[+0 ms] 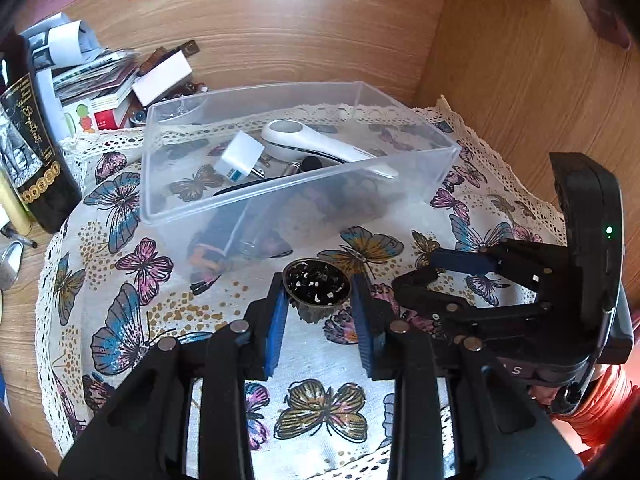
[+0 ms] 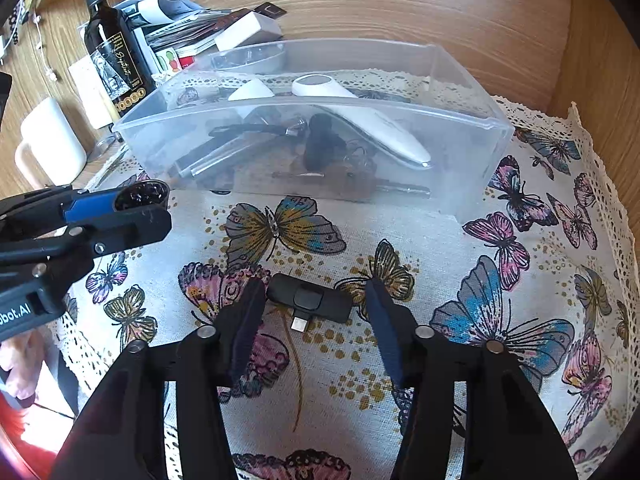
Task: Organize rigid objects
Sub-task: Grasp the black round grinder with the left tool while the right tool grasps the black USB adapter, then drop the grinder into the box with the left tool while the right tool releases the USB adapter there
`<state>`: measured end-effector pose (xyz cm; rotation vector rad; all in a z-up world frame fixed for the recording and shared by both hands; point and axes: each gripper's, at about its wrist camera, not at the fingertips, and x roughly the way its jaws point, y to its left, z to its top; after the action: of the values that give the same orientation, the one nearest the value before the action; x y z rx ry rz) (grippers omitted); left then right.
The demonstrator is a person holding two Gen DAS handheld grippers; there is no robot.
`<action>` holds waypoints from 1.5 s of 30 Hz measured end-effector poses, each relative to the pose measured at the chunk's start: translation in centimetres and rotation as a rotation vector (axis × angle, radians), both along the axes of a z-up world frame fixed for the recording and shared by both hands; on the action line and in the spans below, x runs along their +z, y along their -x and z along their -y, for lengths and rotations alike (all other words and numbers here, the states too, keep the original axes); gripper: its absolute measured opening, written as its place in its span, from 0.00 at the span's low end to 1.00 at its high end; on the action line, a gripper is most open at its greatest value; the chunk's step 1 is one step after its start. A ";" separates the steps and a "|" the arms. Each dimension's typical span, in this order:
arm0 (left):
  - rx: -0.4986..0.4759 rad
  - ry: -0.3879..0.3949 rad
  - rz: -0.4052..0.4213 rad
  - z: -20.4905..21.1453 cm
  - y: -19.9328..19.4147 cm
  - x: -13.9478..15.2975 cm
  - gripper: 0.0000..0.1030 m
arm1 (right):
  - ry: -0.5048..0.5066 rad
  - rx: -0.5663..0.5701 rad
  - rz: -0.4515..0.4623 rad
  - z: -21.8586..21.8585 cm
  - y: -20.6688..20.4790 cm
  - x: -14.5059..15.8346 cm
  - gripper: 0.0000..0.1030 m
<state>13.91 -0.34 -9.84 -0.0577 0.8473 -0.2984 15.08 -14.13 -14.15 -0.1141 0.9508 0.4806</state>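
My left gripper (image 1: 318, 300) is shut on a small dark cup-shaped capsule (image 1: 316, 284) and holds it above the butterfly cloth, in front of the clear plastic bin (image 1: 280, 200). It also shows in the right wrist view (image 2: 142, 196). My right gripper (image 2: 312, 308) is open, its fingers either side of a black USB-C dongle (image 2: 310, 298) lying on the cloth. The bin (image 2: 472, 168) holds a white handheld device (image 2: 360, 120), a white charger (image 1: 240, 156), keys and dark items.
A dark wine bottle (image 2: 112, 52), a white mug (image 2: 52, 140) and a pile of papers and boxes (image 2: 208, 28) stand at the back left. Wooden walls (image 2: 580, 60) close in behind and to the right. The butterfly cloth (image 2: 520, 280) covers the table.
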 end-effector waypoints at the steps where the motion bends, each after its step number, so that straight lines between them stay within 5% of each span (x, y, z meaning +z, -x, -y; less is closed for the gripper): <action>1: 0.003 0.007 -0.003 -0.2 0.0 0.0 0.30 | 0.011 -0.004 0.005 0.0 0.0 0.0 0.41; 12: 0.014 0.023 0.018 -0.5 0.3 0.6 0.30 | 0.038 -0.010 0.069 0.1 0.5 1.0 0.40; 32: 0.095 0.065 0.153 -2.9 -0.2 5.2 0.30 | -0.102 -0.093 0.316 2.4 -1.1 10.1 0.40; 45: 0.183 0.045 0.069 -4.3 -4.8 3.2 0.30 | -0.032 -0.053 0.221 -0.9 -7.2 6.8 0.40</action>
<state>18.69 3.99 -6.62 -0.1651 0.7609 -0.1467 22.24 -13.28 -7.32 -0.1104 0.7281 0.4247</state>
